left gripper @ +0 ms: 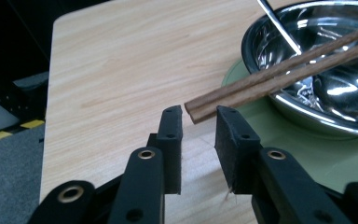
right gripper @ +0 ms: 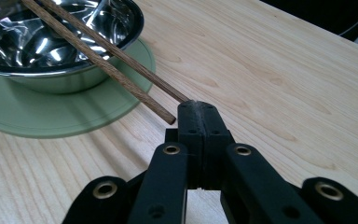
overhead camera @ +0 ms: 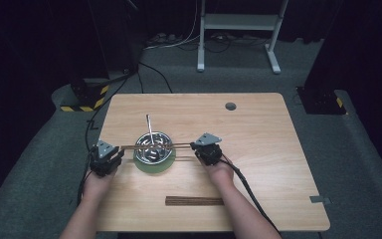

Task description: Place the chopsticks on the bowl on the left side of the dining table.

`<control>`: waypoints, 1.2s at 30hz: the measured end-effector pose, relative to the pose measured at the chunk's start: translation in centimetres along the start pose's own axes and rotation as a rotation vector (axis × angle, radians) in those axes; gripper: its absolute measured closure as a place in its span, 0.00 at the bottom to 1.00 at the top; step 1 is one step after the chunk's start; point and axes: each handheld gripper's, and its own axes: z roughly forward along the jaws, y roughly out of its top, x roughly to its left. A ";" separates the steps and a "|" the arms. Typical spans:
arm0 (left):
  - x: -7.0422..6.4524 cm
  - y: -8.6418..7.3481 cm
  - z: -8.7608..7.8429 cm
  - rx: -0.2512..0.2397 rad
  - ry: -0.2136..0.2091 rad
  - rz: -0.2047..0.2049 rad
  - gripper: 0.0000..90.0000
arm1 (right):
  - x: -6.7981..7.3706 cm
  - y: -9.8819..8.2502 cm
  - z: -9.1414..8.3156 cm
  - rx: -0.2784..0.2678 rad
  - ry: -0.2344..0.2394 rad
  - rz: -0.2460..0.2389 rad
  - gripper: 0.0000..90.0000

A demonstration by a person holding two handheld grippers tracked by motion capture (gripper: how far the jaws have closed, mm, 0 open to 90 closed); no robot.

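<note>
The wooden chopsticks [overhead camera: 154, 146] lie lengthwise across the steel bowl [overhead camera: 153, 148]; the left gripper [left gripper: 199, 122] stands released around their near ends; the right gripper [right gripper: 199, 108], clenched, pinches one far tip.

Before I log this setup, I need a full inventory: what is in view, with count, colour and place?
Chopsticks: two, brown, lying across the bowl's rim.
Bowl: one, shiny steel, on the plate.
Plate: one, pale green, table's middle-left.
Spoon: one, metal, in the bowl.
Wooden strip: one, dark brown, near table edge.
Table: one, light wood.
Left gripper: black, open at chopstick ends.
Right gripper: black, shut beside the chopsticks' other ends.
</note>
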 end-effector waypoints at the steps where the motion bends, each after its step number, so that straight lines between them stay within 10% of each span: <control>1: 0.0 0.0 0.0 0.004 -0.001 0.004 0.77 | 0.0 -0.1 -0.1 0.003 -0.005 0.010 0.98; 13: 0.0 0.1 -0.1 -0.012 0.000 -0.003 0.74 | 0.7 -0.1 -1.7 -0.026 0.011 0.002 0.79; 36: 0.2 0.1 0.2 -0.011 0.023 -0.011 0.85 | 0.6 -0.3 -0.1 0.007 0.004 0.020 0.90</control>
